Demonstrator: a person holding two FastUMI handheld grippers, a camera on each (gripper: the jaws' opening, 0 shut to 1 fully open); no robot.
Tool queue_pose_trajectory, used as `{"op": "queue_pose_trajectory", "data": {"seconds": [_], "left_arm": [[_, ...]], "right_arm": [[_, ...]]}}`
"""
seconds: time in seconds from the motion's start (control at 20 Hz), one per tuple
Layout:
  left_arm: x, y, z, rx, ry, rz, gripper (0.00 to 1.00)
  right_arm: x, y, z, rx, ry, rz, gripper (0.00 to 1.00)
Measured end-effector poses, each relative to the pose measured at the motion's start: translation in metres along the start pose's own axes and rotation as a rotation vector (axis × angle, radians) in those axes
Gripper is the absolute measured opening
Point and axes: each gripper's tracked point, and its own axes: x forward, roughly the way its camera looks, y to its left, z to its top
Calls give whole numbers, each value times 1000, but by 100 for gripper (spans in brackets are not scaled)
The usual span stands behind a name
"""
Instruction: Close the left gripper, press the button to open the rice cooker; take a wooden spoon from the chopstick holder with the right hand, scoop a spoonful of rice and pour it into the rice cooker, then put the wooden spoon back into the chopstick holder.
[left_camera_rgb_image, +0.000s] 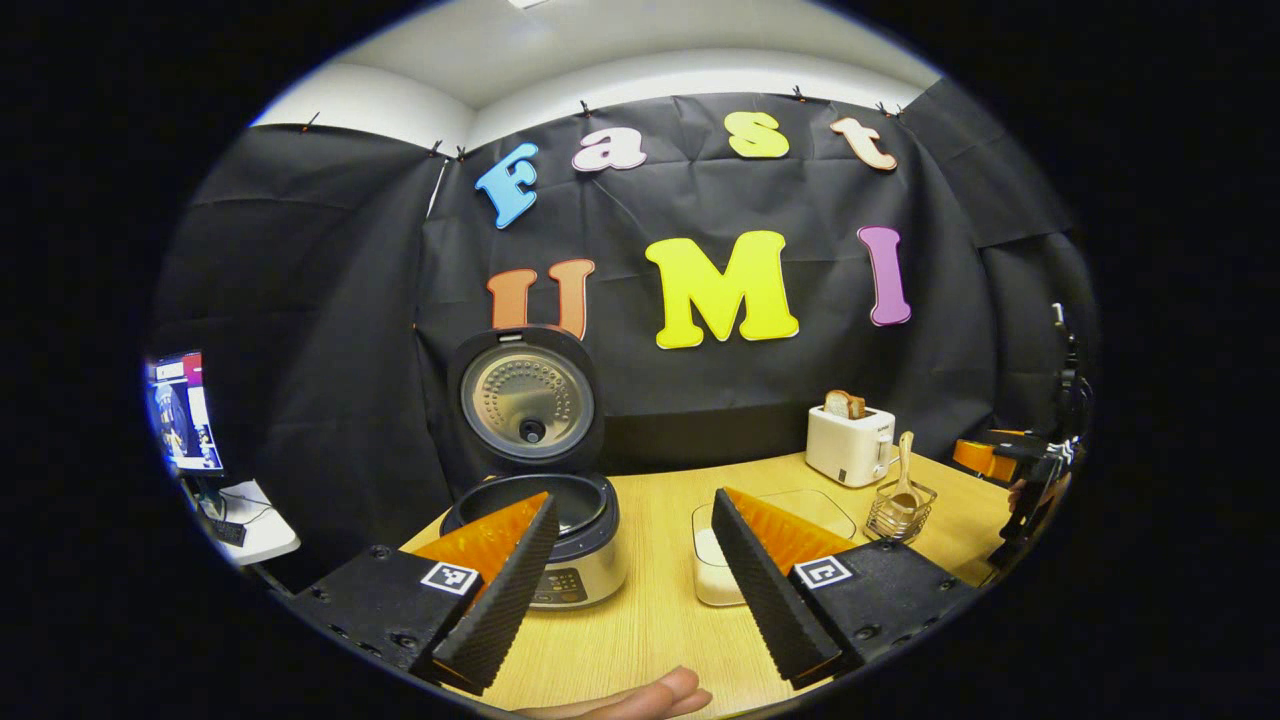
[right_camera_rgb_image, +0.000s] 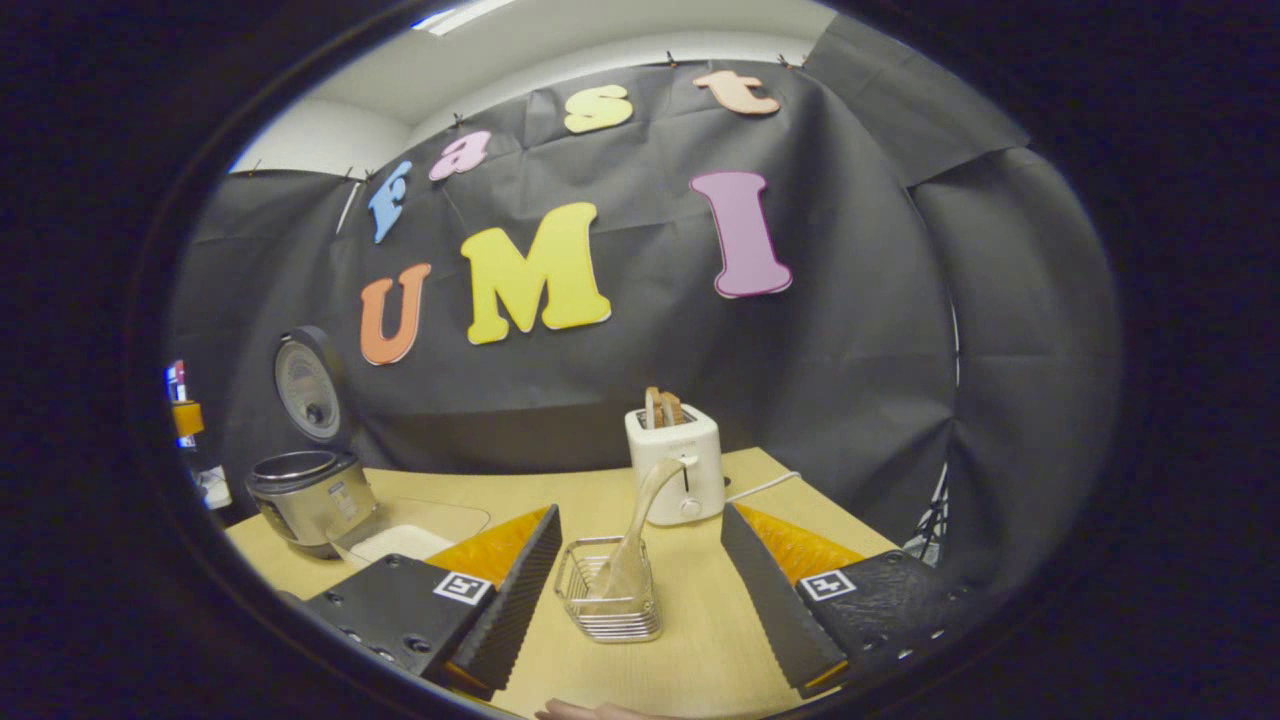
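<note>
The rice cooker (left_camera_rgb_image: 560, 535) stands at the left of the wooden table with its lid (left_camera_rgb_image: 527, 400) swung up, and its pot is dark inside. My left gripper (left_camera_rgb_image: 632, 580) is open, fingers wide apart, just in front of the cooker with nothing between them. A clear container of white rice (left_camera_rgb_image: 715, 560) sits right of the cooker. The wire chopstick holder (right_camera_rgb_image: 610, 590) holds a wooden spoon (right_camera_rgb_image: 640, 520) leaning upright. My right gripper (right_camera_rgb_image: 640, 600) is open, its fingers on either side of the holder, a little short of it. The cooker (right_camera_rgb_image: 305, 490) and rice container (right_camera_rgb_image: 405, 540) lie to its left.
A white toaster (right_camera_rgb_image: 675, 470) with bread slices stands behind the holder, its cord trailing right. A monitor (left_camera_rgb_image: 180, 410) glows at the far left beyond the table. Fingertips of a hand (left_camera_rgb_image: 640, 700) show at the bottom edge. The right gripper and its hand (left_camera_rgb_image: 1030, 470) appear at the far right.
</note>
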Motion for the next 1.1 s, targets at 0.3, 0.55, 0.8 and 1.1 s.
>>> {"op": "queue_pose_trajectory", "data": {"seconds": [0.3, 0.55, 0.8, 1.1], "left_arm": [[-24, 8, -16, -32, -37, 41, 99], [-32, 22, -22, 48, -58, 64, 99], [-29, 41, -34, 25, -25, 92, 99], [-34, 57, -32, 23, -31, 128, 99]], "right_arm": [[86, 9, -18, 83, 133, 89, 92], [129, 8, -35, 86, 246, 57, 82], [149, 10, -44, 77, 321, 37, 51], [124, 14, -24, 125, 279, 67, 16]]}}
